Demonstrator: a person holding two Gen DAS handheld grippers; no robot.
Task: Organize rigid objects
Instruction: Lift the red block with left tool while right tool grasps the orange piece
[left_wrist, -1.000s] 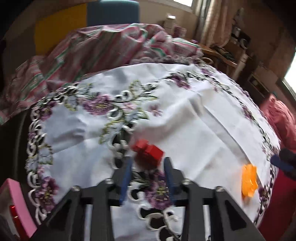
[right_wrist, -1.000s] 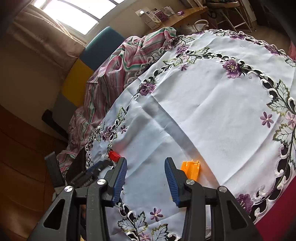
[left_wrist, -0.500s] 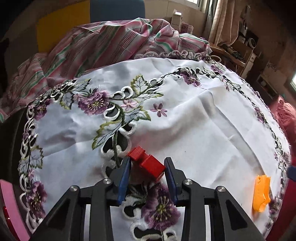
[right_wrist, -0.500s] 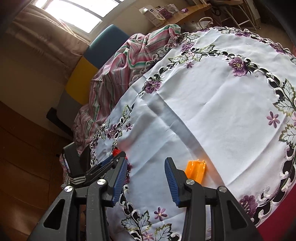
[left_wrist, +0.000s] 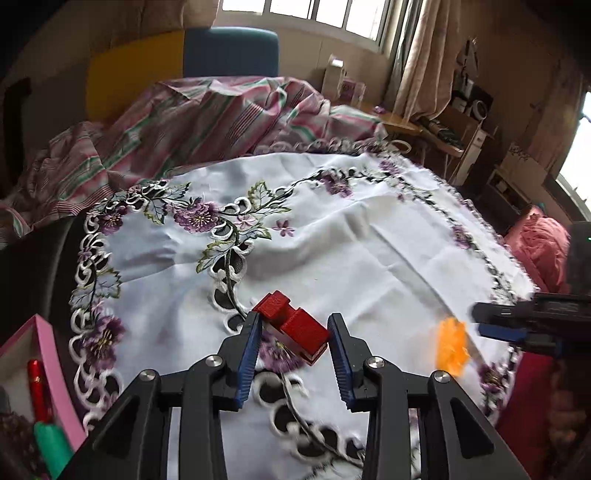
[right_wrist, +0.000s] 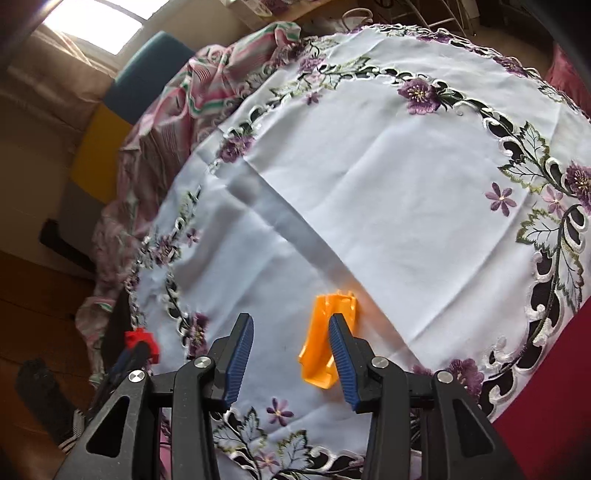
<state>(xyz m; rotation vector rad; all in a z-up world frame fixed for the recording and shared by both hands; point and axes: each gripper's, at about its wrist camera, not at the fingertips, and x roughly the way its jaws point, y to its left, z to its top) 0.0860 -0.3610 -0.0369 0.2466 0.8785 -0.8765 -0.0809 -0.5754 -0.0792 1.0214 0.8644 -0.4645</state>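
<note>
A red plastic block (left_wrist: 295, 328) sits slanted between the blue pads of my left gripper (left_wrist: 294, 319), which is shut on it just above the white embroidered tablecloth (left_wrist: 369, 240). The right wrist view shows the same red block (right_wrist: 142, 339) at the far left, at the cloth's edge. An orange plastic piece (right_wrist: 317, 347) lies on the cloth against the inner side of the right finger of my right gripper (right_wrist: 290, 321). That gripper is open, with a wide gap between its left pad and the piece. In the left wrist view the orange piece (left_wrist: 451, 347) looks blurred.
A pink box (left_wrist: 48, 354) holding a red pen and a green one stands at the lower left. A striped pink cloth (left_wrist: 184, 122) is bunched beyond the tablecloth. A pink cushion (left_wrist: 535, 236) lies off the table's right side.
My left gripper closed on the red block and lifted it off the cloth, drawing back. The right gripper tilted and drew closer, so the orange piece now lies beside its right finger.
</note>
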